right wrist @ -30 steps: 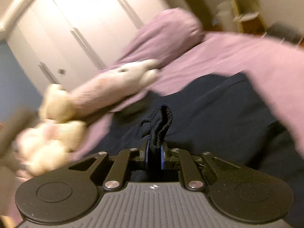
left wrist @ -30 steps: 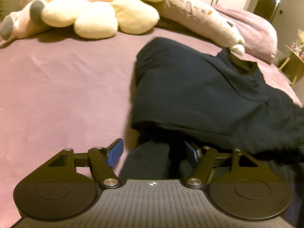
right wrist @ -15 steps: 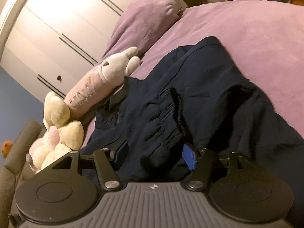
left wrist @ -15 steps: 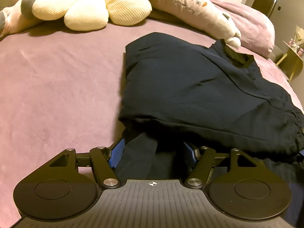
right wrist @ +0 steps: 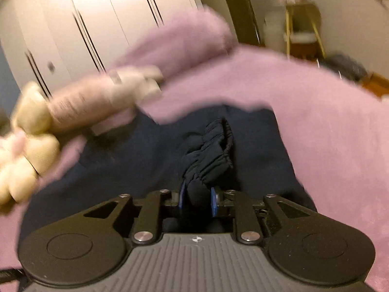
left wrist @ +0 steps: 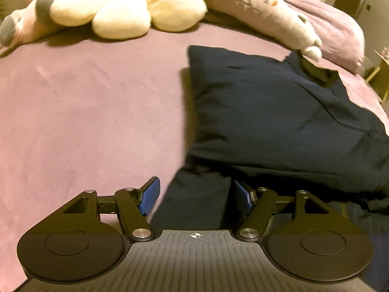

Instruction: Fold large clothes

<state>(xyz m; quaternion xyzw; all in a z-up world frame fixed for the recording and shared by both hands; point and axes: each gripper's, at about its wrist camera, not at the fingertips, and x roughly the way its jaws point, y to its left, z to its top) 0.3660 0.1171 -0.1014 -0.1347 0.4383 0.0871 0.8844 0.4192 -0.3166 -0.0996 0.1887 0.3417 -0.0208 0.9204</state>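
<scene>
We see the big purple bed [left wrist: 85, 112] with the dark blue clothes [left wrist: 279, 112] lying folded over on it, off to the right side in the left view and stretching away toward the pillow [left wrist: 340, 31] and the soft toys [left wrist: 121, 7]. The clothes lie long from us toward the pillow, and a loose strip [left wrist: 194, 202] of them runs back to us, right between the arms of our left claw [left wrist: 194, 196]. That claw is spread wide, and its blue pads [left wrist: 150, 196] do not press the cloth. Our right claw [right wrist: 197, 200] is nearer the job: it is pinching the bunched stretchy edge [right wrist: 214, 150], which sticks up just ahead of it. Half a second ago the right claw stood wide with that edge loose between its pads; its jaws have just been closing on it. The left claw looks the same as before.
</scene>
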